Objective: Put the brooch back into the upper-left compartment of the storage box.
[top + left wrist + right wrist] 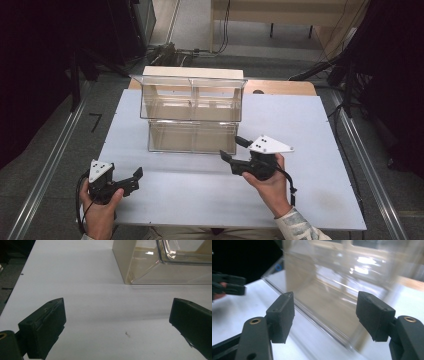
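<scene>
Clear bin: long axis runs left to right across the bench, open front facing near.
Right gripper: jaws spread, empty, just beside the bin's near right corner.
Left gripper: jaws spread wide, empty.
Right gripper view: the bin's clear wall close up, blurred.

Clear organizer, white table, black tools

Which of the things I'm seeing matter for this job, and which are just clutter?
In play:
- clear two-tier bin, facing the open right gripper
- left gripper, open, apart from the bin

Clutter:
- cables on the floor
- wooden bench behind the table
</scene>
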Demonstrator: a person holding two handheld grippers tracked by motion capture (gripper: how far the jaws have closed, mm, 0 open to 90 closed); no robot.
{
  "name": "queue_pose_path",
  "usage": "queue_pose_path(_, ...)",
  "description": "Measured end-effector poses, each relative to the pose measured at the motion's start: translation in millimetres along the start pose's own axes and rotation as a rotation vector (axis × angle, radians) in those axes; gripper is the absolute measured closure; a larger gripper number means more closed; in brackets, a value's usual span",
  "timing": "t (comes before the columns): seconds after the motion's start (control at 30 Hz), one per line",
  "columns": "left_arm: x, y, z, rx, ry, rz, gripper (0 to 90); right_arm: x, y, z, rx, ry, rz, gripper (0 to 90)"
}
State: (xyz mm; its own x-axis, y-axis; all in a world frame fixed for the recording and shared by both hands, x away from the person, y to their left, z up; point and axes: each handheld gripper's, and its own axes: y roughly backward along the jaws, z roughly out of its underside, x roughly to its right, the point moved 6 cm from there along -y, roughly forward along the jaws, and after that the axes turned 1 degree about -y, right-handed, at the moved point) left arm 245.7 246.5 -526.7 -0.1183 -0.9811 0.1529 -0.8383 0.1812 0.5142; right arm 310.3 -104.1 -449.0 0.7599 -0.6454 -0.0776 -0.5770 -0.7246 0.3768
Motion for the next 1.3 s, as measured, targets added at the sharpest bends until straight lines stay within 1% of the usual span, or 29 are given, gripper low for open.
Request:
queue_pose_path(0.03,0.2,0.0,0.0,0.000,0.000,0.001,1.4,9.2,7.2,8.3,-0.010,-0.016,0.025,29.1)
queue_pose_path(0.07,0.2,0.0,0.0,0.000,0.000,0.001,1.4,13.2,10.5,12.3,-0.015,-0.020,0.034,29.0)
queue_pose_path(0.1,0.1,0.1,-0.1,0.000,0.000,0.000,1.4,13.2,10.5,12.3,-0.015,-0.020,0.034,29.0)
queue_pose_path(0.23,-0.6,0.9,-0.1,-0.001,0.000,-0.003,1.4,27.4,24.9,29.7,-0.035,-0.036,0.080,28.6)
queue_pose_path(0.27,-0.8,1.1,-0.1,-0.001,0.001,-0.002,1.4,30.4,29.1,33.8,-0.038,-0.048,0.091,28.6)
queue_pose_path(0.33,-0.9,1.1,-0.1,0.000,0.001,-0.002,1.4,37.8,38.2,42.1,-0.048,-0.054,0.117,28.3)
queue_pose_path(0.43,-0.6,0.8,0.0,-0.001,0.001,-0.003,1.4,49.4,53.2,53.1,-0.054,-0.082,0.153,28.2)
queue_pose_path(0.53,-0.4,0.8,-0.1,-0.002,-0.002,-0.005,1.4,60.7,68.1,63.4,-0.061,-0.099,0.192,28.0)
queue_pose_path(0.73,-1.3,0.0,0.6,-0.005,0.000,-0.008,1.4,84.7,100.8,86.1,-0.086,-0.132,0.280,27.7)
queue_pose_path(0.9,-1.4,-0.9,0.9,-0.010,-0.001,-0.013,1.4,105.7,128.9,103.0,-0.101,-0.170,0.364,27.7)
queue_pose_path(1.03,-1.8,-1.8,0.9,-0.012,-0.003,-0.020,1.4,122.6,146.8,117.0,-0.115,-0.209,0.427,27.0)
queue_pose_path(1.07,-2.2,-2.2,1.1,-0.014,-0.004,-0.023,1.4,130.5,153.0,124.7,-0.133,-0.222,0.458,26.3)
queue_pose_path(1.1,-2.6,-2.4,1.2,-0.015,-0.004,-0.025,1.4,134.6,155.2,128.9,-0.145,-0.231,0.474,26.0)
queue_pose_path(1.13,-2.9,-2.6,1.1,-0.016,-0.003,-0.025,1.4,134.6,155.2,128.9,-0.145,-0.231,0.474,26.0)
queue_pose_path(1.23,-4.2,-3.9,1.3,-0.020,-0.007,-0.033,1.4,143.0,160.2,135.4,-0.159,-0.263,0.498,23.8)
queue_pose_path(1.3,-5.5,-5.6,2.0,-0.029,-0.011,-0.042,1.4,145.0,161.9,135.3,-0.148,-0.279,0.506,21.2)
